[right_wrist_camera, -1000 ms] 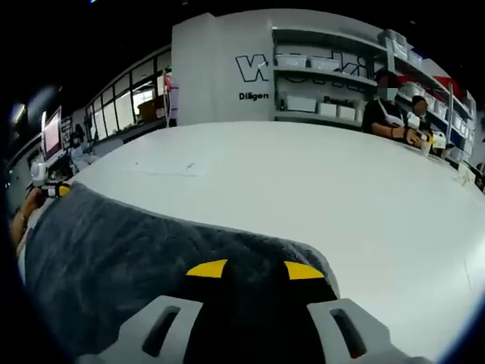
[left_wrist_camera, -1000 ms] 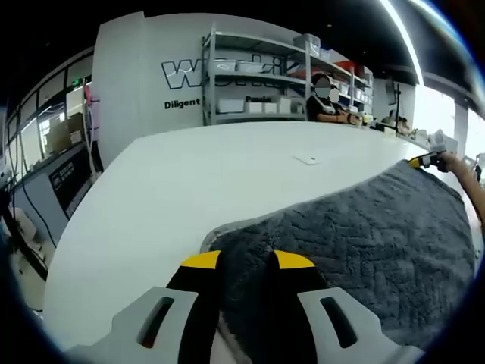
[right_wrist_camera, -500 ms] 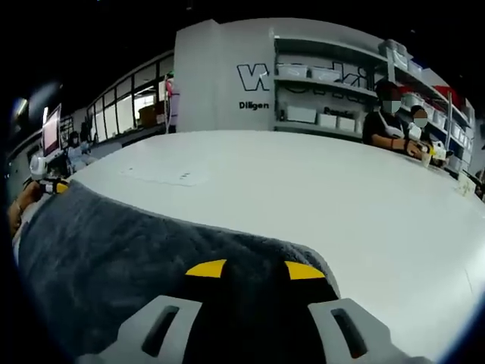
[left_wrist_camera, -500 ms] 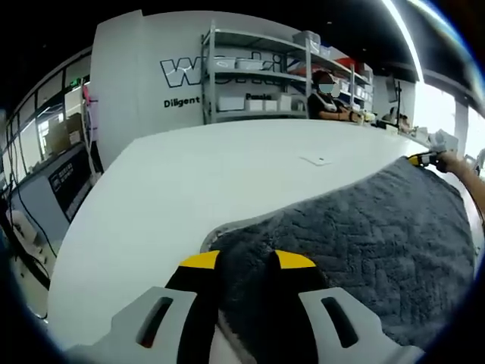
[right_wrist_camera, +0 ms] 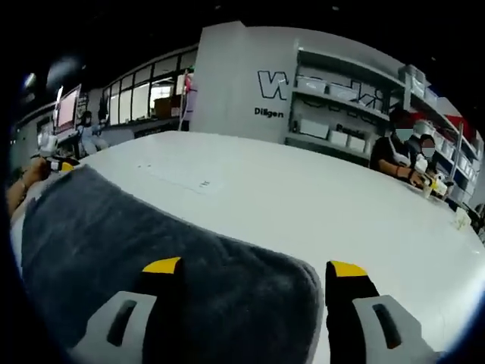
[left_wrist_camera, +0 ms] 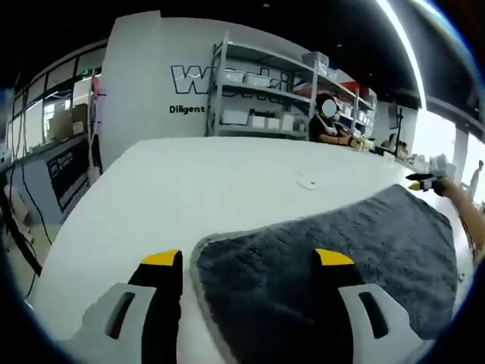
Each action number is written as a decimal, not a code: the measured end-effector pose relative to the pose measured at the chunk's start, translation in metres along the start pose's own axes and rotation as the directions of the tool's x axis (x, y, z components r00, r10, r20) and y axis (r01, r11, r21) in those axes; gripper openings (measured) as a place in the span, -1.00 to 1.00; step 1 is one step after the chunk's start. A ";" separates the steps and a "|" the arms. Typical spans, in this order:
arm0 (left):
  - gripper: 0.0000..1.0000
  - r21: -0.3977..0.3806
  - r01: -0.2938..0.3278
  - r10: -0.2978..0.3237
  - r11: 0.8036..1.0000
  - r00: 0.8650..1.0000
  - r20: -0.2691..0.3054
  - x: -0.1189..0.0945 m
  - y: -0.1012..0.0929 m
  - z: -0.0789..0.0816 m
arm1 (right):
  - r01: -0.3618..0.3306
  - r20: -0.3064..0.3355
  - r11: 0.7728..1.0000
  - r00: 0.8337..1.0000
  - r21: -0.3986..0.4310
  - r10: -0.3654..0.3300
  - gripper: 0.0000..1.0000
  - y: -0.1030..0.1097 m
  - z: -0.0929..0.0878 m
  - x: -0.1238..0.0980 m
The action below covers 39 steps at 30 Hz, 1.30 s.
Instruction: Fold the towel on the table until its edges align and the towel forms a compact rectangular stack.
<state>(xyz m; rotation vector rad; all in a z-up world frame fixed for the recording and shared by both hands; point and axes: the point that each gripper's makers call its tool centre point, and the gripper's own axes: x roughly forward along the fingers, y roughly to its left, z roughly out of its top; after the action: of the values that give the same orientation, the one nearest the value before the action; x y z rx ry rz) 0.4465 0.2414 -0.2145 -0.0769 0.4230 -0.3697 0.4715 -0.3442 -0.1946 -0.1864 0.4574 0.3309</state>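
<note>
— One grey towel (left_wrist_camera: pixel 341 250), one white table (left_wrist_camera: pixel 174 189), two grippers: is that your whole count?

— One towel (right_wrist_camera: pixel 121 250), yes, lying flat across your table (right_wrist_camera: pixel 318 205) with a rounded corner at each gripper. Add one slip of paper (left_wrist_camera: pixel 306 183) on the table beyond the towel in the left gripper view, and one pale sheet (right_wrist_camera: pixel 182 176) on the table in the right gripper view. At least two seated people (right_wrist_camera: pixel 394 155) work by the shelves (left_wrist_camera: pixel 265 95) at the back (the wall lettering is only partly readable).

— What differs from half a second ago?

— Your jaws. Both pairs then stood narrow, pinched on the towel's corners. Now each pair stands wide apart, and the corners lie loose on the table.

— How wide, and touching what?

— Your left gripper (left_wrist_camera: pixel 248 259) is spread far open; the towel corner sits between its yellow-tipped jaws, the right jaw over the cloth, the left jaw over bare table. Whether either presses the cloth cannot be told. Your right gripper (right_wrist_camera: pixel 255 267) is just as wide, its left jaw over the towel, its right jaw past the towel's edge. Neither holds anything. Each gripper also shows small at the towel's far corner in the other's view.
</note>
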 end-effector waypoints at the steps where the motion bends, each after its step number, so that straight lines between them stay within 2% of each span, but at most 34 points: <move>1: 0.36 0.011 0.002 -0.002 1.000 1.000 0.005 -0.004 -0.003 -0.001 | 0.003 -0.013 1.000 1.000 -0.001 -0.003 0.60 -0.001 -0.001 -0.006; 2: 0.37 0.051 0.000 0.000 0.999 1.000 0.015 -0.009 -0.008 -0.001 | 0.005 -0.024 1.000 1.000 -0.002 -0.005 0.68 -0.002 -0.003 -0.011; 4: 0.45 0.134 0.000 0.002 0.991 1.000 -0.015 -0.019 -0.018 -0.010 | -0.019 -0.061 0.999 0.998 -0.037 0.017 0.83 0.002 -0.011 -0.024; 6: 0.56 0.125 0.025 -0.023 0.992 1.000 -0.020 -0.031 -0.033 -0.014 | -0.041 -0.079 0.997 0.996 -0.058 0.036 0.94 0.007 -0.019 -0.038; 7: 0.62 0.118 0.052 -0.051 0.992 0.999 -0.014 -0.027 -0.025 -0.004 | -0.055 -0.083 0.997 0.995 -0.063 0.050 0.98 0.009 -0.022 -0.044; 8: 0.64 0.109 0.079 -0.079 0.991 0.997 -0.004 -0.033 -0.032 -0.002 | -0.078 -0.082 0.995 0.994 -0.062 0.073 0.98 0.014 -0.025 -0.051; 10: 0.65 0.112 0.087 -0.093 0.990 0.994 0.049 -0.042 -0.034 0.011 | -0.130 -0.068 0.990 0.990 -0.056 0.126 0.98 0.021 -0.026 -0.063; 13: 0.80 0.124 0.104 -0.108 0.987 0.994 0.026 -0.058 -0.045 0.012 | -0.176 -0.047 0.982 0.984 -0.063 0.173 0.99 0.028 -0.028 -0.083; 16: 0.88 0.155 0.147 -0.148 0.977 0.989 -0.003 -0.069 -0.058 0.009 | -0.187 -0.040 0.978 0.982 -0.088 0.185 0.99 0.031 -0.031 -0.099; 19: 0.89 0.154 0.195 -0.197 0.969 0.980 -0.003 -0.081 -0.072 0.007 | -0.213 -0.028 0.973 0.977 -0.094 0.211 0.99 0.035 -0.033 -0.110; 22: 0.98 0.157 0.205 -0.206 0.966 0.979 -0.011 -0.091 -0.076 0.001 | -0.251 -0.018 0.965 0.968 -0.082 0.250 0.99 0.042 -0.039 -0.123; 24: 0.98 0.177 0.212 -0.214 0.961 0.977 -0.009 -0.099 -0.081 -0.003 | -0.264 -0.012 0.961 0.964 -0.082 0.264 0.99 0.049 -0.045 -0.132; 28: 0.94 0.223 0.218 -0.219 0.950 0.976 -0.024 -0.121 -0.093 -0.015 | -0.287 -0.041 0.948 0.958 -0.134 0.284 0.99 0.062 -0.062 -0.149; 31: 0.88 0.236 0.215 -0.215 0.948 0.976 -0.027 -0.136 -0.096 -0.017 | -0.320 -0.007 0.940 0.947 -0.116 0.322 0.98 0.066 -0.064 -0.159; 36: 0.81 0.242 0.227 -0.220 0.943 0.974 -0.055 -0.161 -0.103 -0.029 | -0.378 -0.009 0.915 0.925 -0.143 0.381 0.72 0.075 -0.080 -0.177; 38: 0.77 0.259 0.235 -0.223 0.937 0.972 -0.076 -0.167 -0.107 -0.037 | -0.400 -0.025 0.902 0.915 -0.165 0.402 0.64 0.082 -0.086 -0.182; 39: 0.72 0.281 0.250 -0.232 0.927 0.968 -0.097 -0.172 -0.109 -0.045 | -0.420 -0.037 0.888 0.906 -0.190 0.421 0.59 0.087 -0.090 -0.186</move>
<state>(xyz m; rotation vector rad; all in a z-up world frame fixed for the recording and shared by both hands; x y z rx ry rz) 0.2464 0.2033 -0.1727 0.1724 0.4175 -0.6755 0.2478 -0.3363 -0.1974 -0.2765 0.4585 0.8057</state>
